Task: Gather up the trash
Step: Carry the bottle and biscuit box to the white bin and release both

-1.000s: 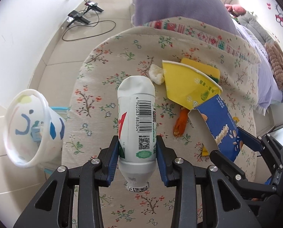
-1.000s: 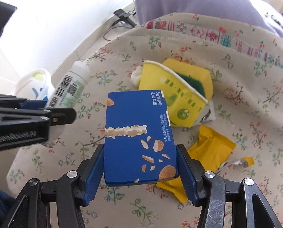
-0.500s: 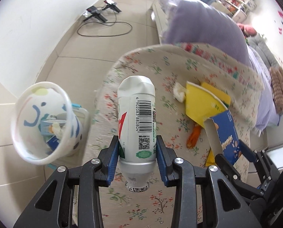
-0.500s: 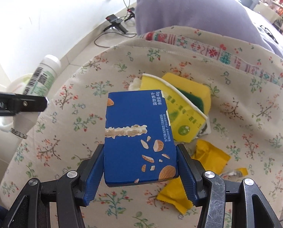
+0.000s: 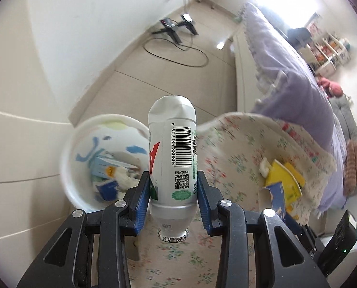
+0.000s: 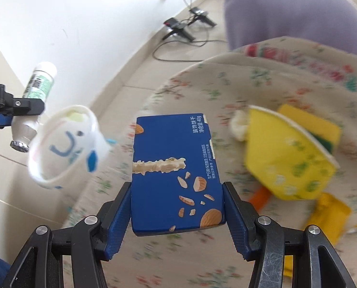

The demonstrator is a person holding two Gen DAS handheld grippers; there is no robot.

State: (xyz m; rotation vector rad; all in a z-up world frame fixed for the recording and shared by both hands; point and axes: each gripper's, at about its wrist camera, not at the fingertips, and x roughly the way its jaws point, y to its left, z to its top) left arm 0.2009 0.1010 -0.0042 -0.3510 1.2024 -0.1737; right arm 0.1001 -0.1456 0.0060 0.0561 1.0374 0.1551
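My left gripper (image 5: 173,201) is shut on a white plastic bottle (image 5: 172,153) with a barcode label, held over the edge of the table beside the white trash bin (image 5: 82,153), which holds some wrappers. My right gripper (image 6: 177,213) is shut on a blue biscuit box (image 6: 173,175), held above the floral tablecloth. In the right wrist view the bin (image 6: 65,144) is at left with the bottle (image 6: 38,84) above and beyond it. A yellow paper cup (image 6: 288,158), a yellow sponge (image 6: 320,124), a yellow wrapper (image 6: 329,213) and a tissue wad (image 6: 238,122) lie on the table.
The table has a floral cloth (image 5: 236,148). A purple-covered bed (image 5: 286,76) stands behind it. Cables and chargers (image 5: 176,36) lie on the tiled floor by the white wall. An orange wrapper (image 6: 260,198) lies under the cup.
Both grippers have swung left toward the bin. The bottle now sits beside the bin's opening, and the table trash has slid to the right in both views.
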